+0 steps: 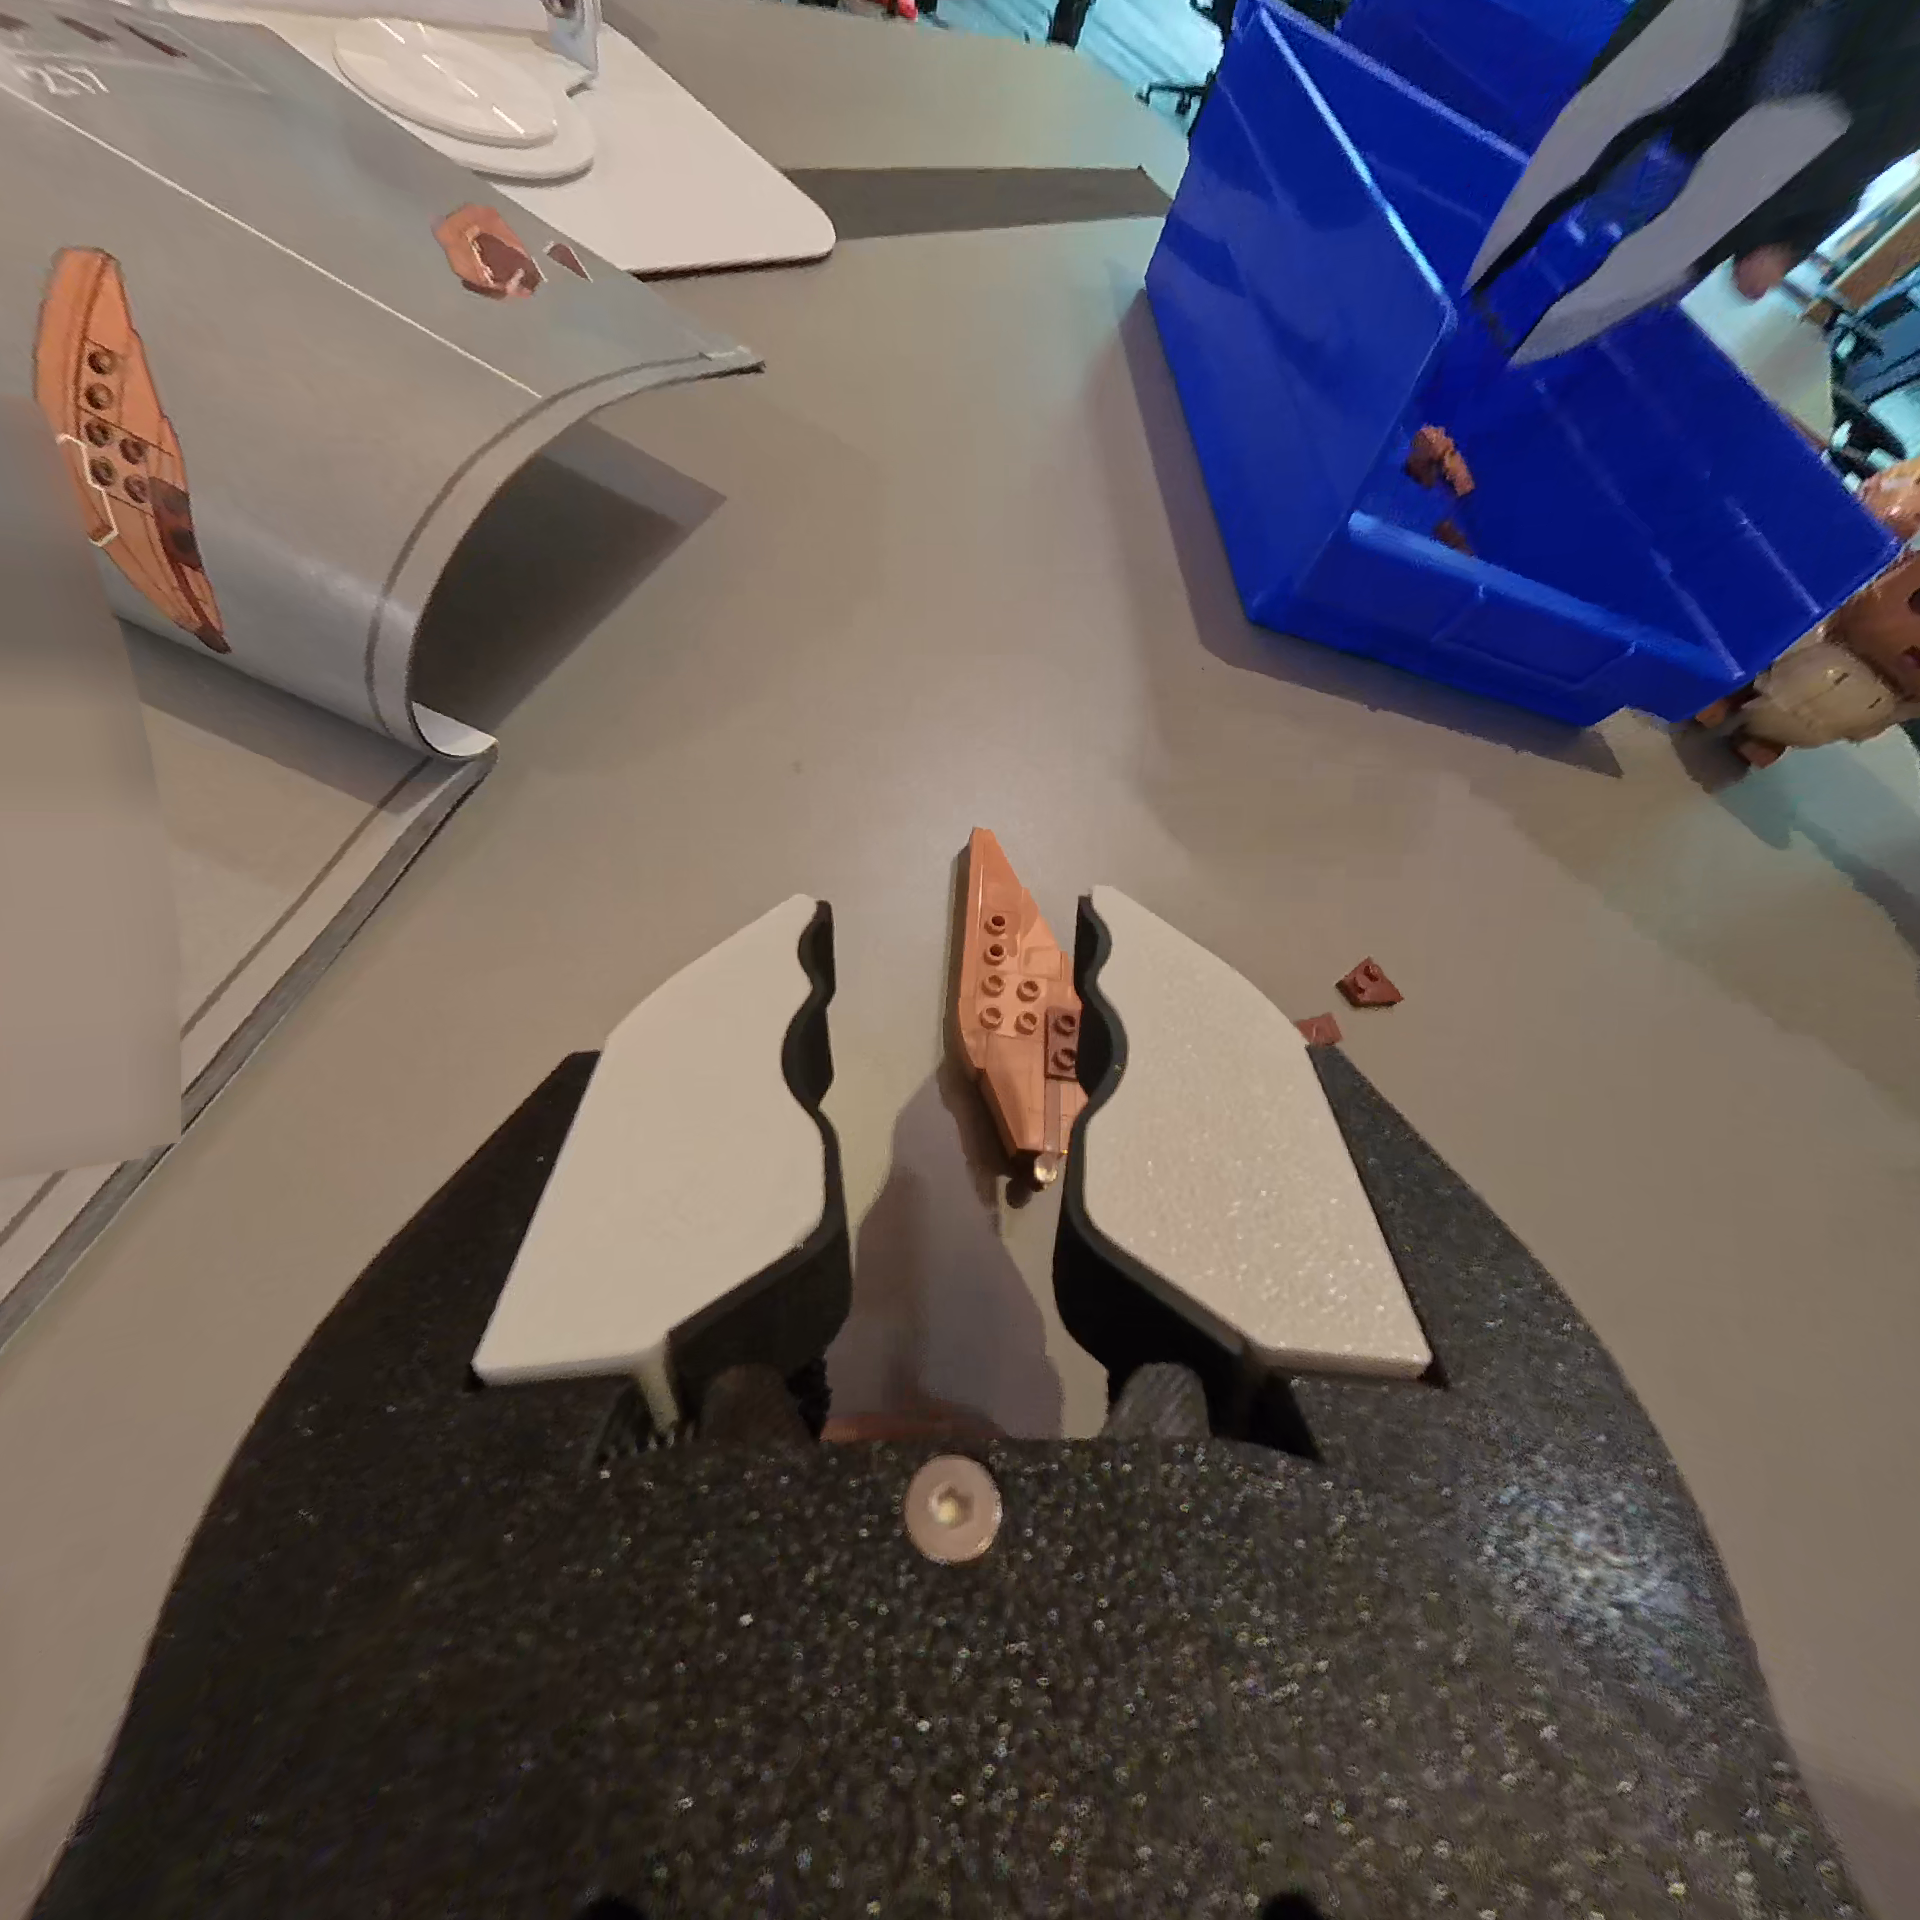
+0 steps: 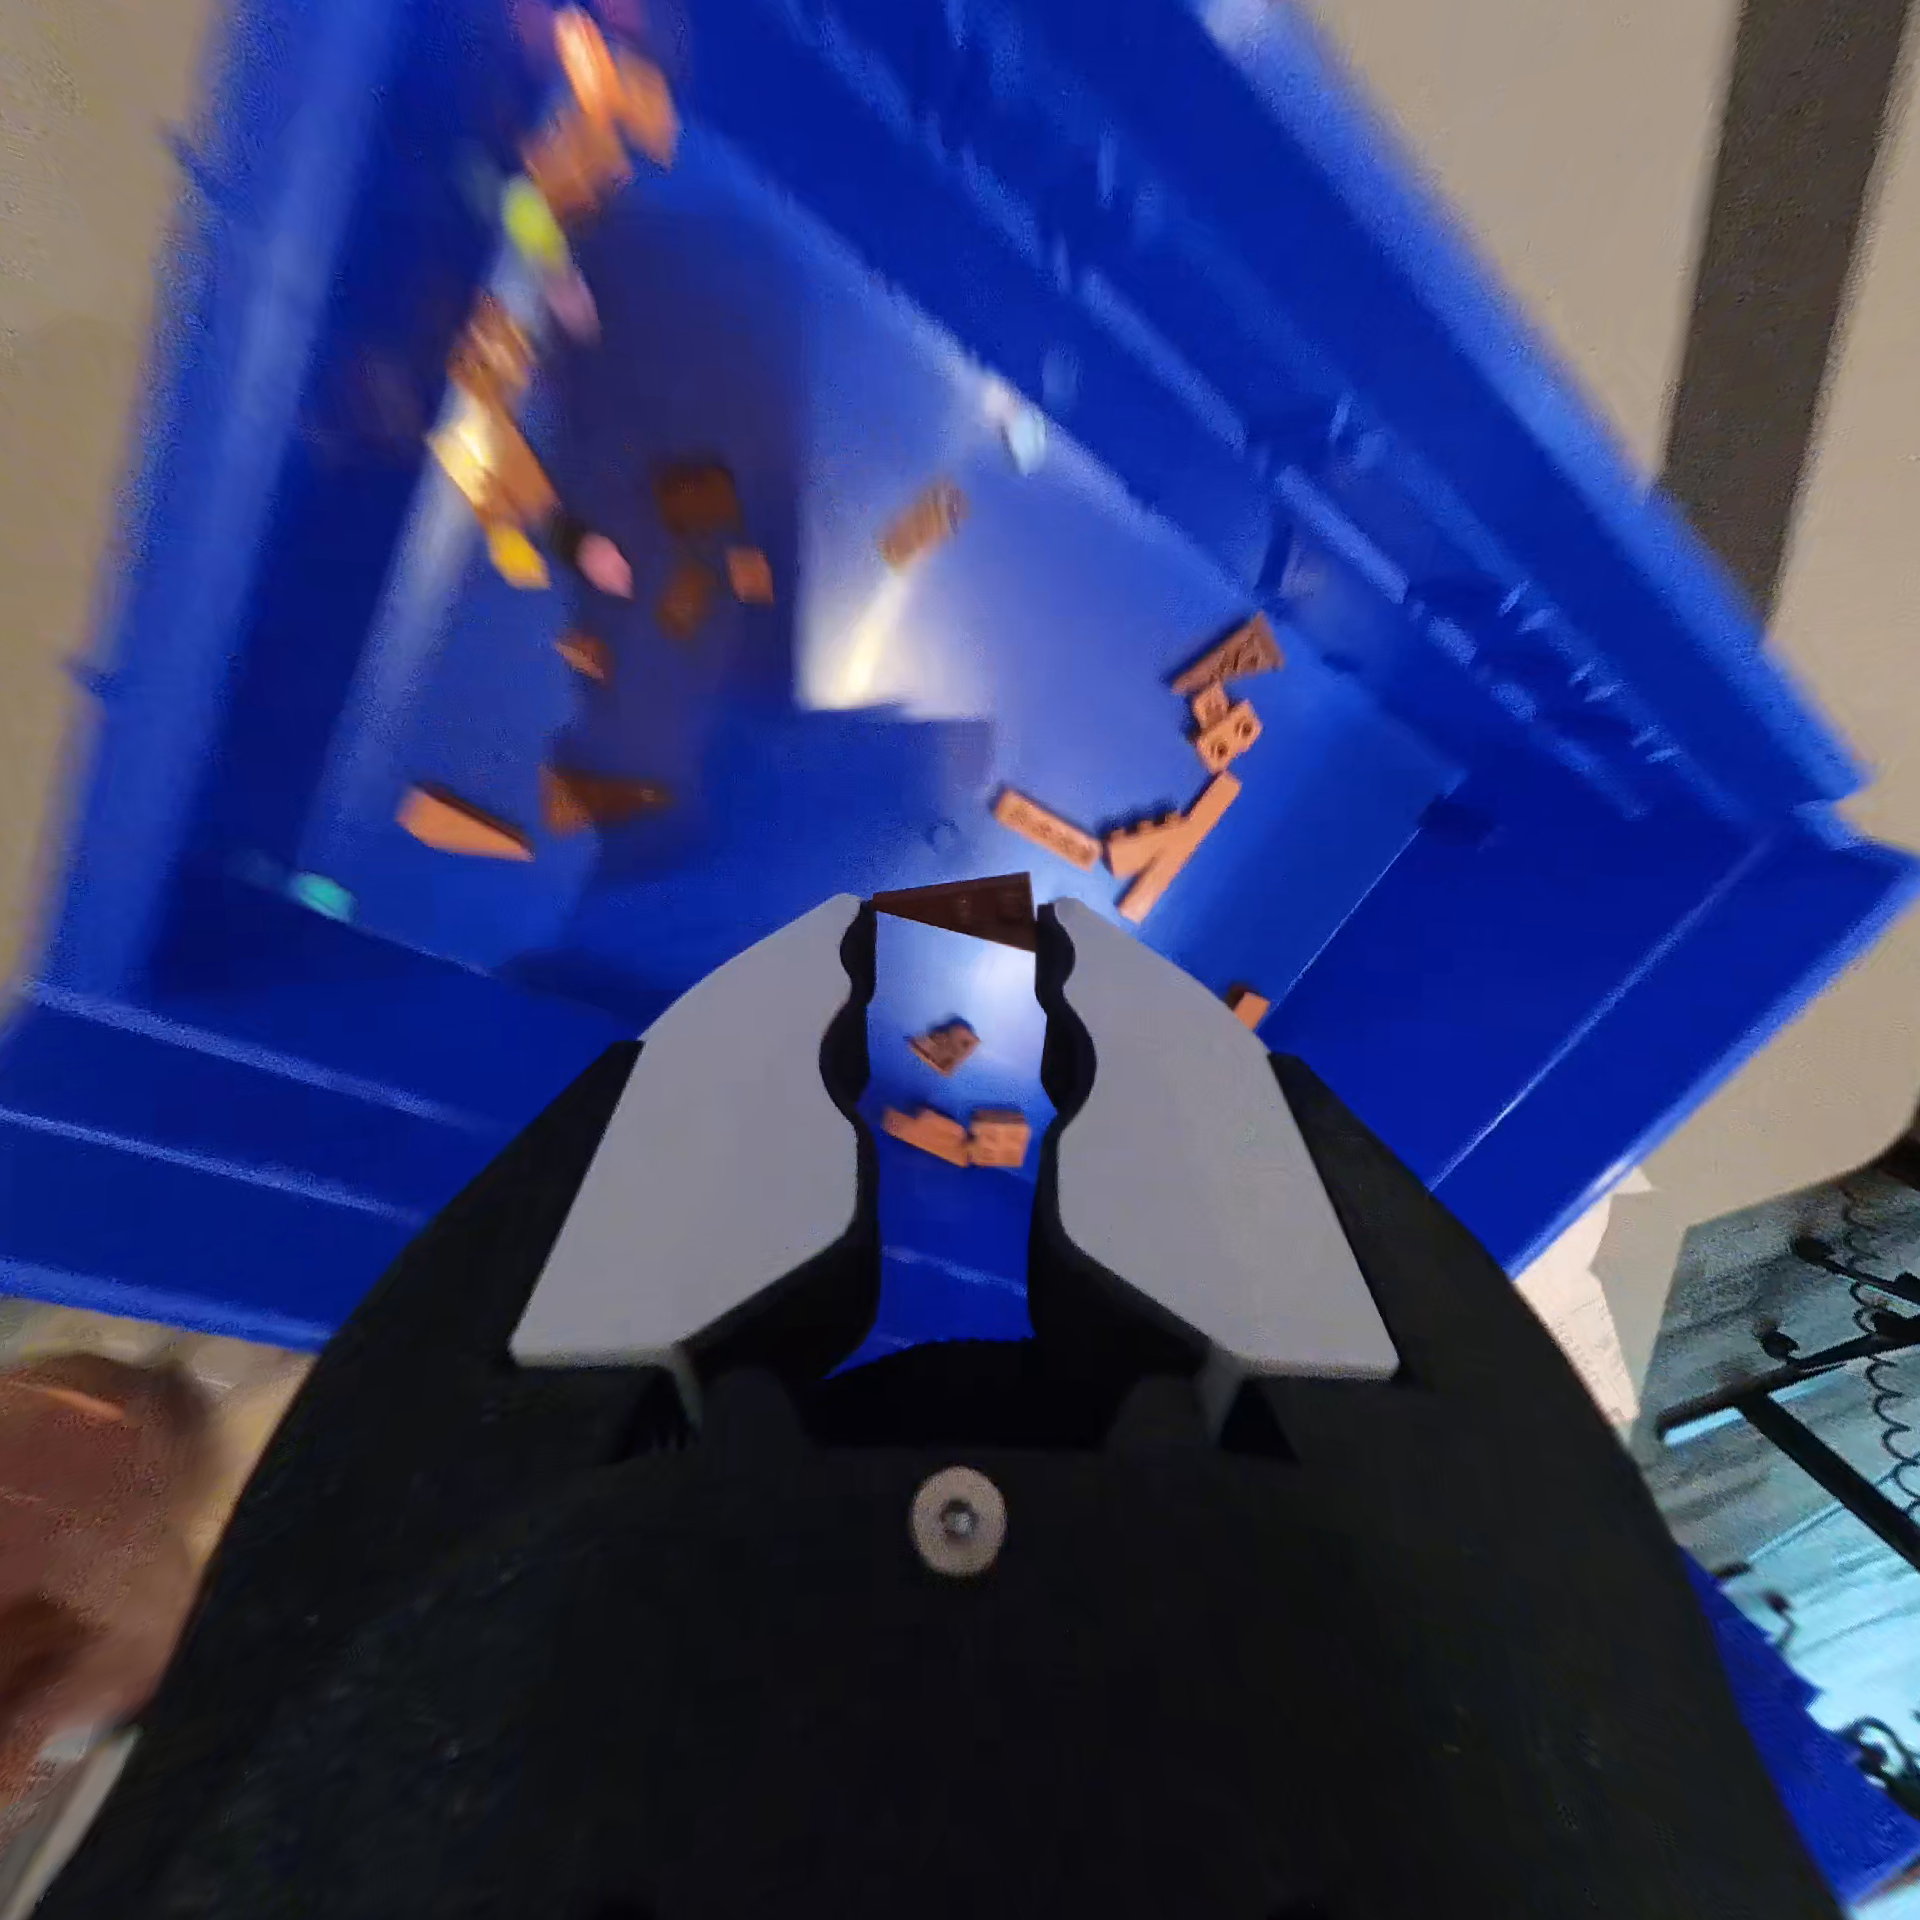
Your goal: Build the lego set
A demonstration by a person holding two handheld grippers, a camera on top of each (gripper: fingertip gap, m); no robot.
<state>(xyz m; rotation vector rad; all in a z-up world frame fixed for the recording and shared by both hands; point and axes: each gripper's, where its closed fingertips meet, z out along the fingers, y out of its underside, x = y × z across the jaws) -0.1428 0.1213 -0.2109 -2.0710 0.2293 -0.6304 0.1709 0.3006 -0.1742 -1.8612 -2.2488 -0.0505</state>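
1. The left gripper [image 1: 951,914] hangs low over the grey counter [image 1: 935,665] with its fingers apart, clamping nothing.
2. Between those fingers lies a tan wedge-shaped lego assembly [image 1: 1013,997], flat on the counter, close against the right-hand finger; whether they touch I cannot tell.
3. Just to its right sit two small dark-brown pieces [image 1: 1369,982], loose on the counter.
4. Farther left an open instruction booklet [image 1: 312,343] lies with one page curling up.
5. Farther right stands a blue bin [image 1: 1351,312].
6. The right gripper [image 2: 954,914] is above that blue bin [image 2: 1507,1039], fingers pinched on a dark-brown wedge plate [image 2: 961,912] at their tips.
7. Loose tan and brown bricks [image 2: 1153,842] lie scattered on the bin's floor below; the far ones are blurred.
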